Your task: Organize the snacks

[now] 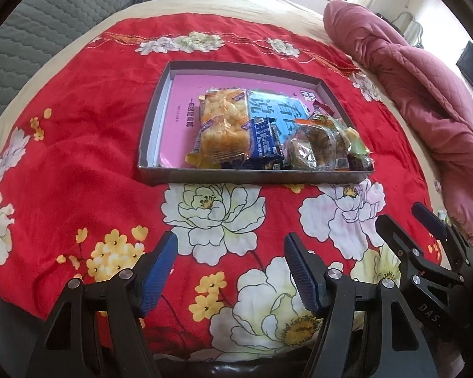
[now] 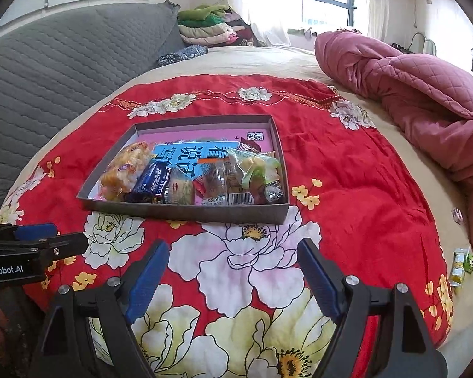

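One shallow grey box (image 1: 252, 178) sits on the red flowered cloth (image 1: 78, 145) spread over the bed (image 2: 268, 60). The cloth shows bare on all four sides of the box: a wide band at the near wall, a wide band to the left, a narrower one at the far wall, and a strip to the right that ends at the pink quilt (image 2: 425, 94). The grey headboard (image 2: 63, 56) rises well left of the cloth.

Inside the box a pink book (image 1: 186, 107) lies flat, and the snacks are bunched along the near wall and the right side. The far-left part of the book is uncovered. Countable packets: one orange bag (image 1: 222, 126) at the left of the bunch, one dark blue packet (image 1: 263, 145) touching it, one green-tinted bag (image 2: 258, 167) at the right, and one red-brown wrapper (image 2: 250, 146) behind that. Several clear-wrapped pieces (image 2: 224, 182) lie between; their number cannot be told. Two small green-and-yellow packets (image 2: 462, 264) lie outside the box, on the bed just off the cloth's right edge below the quilt.

The left hand-held gripper (image 1: 230, 271) hangs over the near cloth with its jaws wide apart and nothing between them. The right hand-held gripper (image 2: 233, 280) is just beside it, also wide apart and holding nothing. Both are near the front edge of the bed, well apart from the box.
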Motion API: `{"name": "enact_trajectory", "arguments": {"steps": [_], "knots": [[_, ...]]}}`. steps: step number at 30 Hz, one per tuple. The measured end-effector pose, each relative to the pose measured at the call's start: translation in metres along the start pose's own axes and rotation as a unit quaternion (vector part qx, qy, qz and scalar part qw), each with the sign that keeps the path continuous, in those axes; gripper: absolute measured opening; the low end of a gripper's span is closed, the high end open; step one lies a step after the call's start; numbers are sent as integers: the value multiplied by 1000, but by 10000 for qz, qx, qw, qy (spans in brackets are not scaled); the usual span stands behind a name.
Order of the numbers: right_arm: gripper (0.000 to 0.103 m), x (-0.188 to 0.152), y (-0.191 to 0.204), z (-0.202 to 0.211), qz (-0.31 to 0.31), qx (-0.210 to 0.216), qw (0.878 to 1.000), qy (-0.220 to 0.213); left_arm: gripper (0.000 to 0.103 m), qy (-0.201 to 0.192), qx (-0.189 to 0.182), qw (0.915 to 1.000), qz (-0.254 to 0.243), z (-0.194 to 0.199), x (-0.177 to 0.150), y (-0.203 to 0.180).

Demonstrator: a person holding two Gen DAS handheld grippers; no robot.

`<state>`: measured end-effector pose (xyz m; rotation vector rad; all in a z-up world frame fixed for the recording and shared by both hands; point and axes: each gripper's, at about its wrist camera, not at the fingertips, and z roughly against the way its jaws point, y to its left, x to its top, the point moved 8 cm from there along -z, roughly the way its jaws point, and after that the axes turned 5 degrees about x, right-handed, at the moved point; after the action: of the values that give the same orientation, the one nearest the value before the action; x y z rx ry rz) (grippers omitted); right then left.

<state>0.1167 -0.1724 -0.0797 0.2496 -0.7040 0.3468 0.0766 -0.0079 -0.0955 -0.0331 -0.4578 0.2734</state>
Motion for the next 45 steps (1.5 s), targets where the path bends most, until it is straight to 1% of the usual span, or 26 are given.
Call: {"name": "enact_trajectory", "arguments": {"steps": [9, 16, 21, 41, 45], "knots": [[83, 1, 1, 2, -2, 4, 10000, -40, 72, -179, 107, 9998, -47, 7, 4, 2], [83, 5, 1, 8, -28, 54, 9998, -201, 72, -204, 114, 9997, -54, 10, 3, 2], [83, 5, 1, 8, -54, 49, 9998, -209, 72, -272, 137, 9995, -74, 14, 5, 3], [83, 4, -3, 3, -130, 12, 9998, -152, 72, -230, 364, 9991, -35, 11, 5, 10], [83, 3, -3, 3, -130, 23, 9998, -139, 72, -204, 336, 9992, -64, 10, 5, 8]]}}
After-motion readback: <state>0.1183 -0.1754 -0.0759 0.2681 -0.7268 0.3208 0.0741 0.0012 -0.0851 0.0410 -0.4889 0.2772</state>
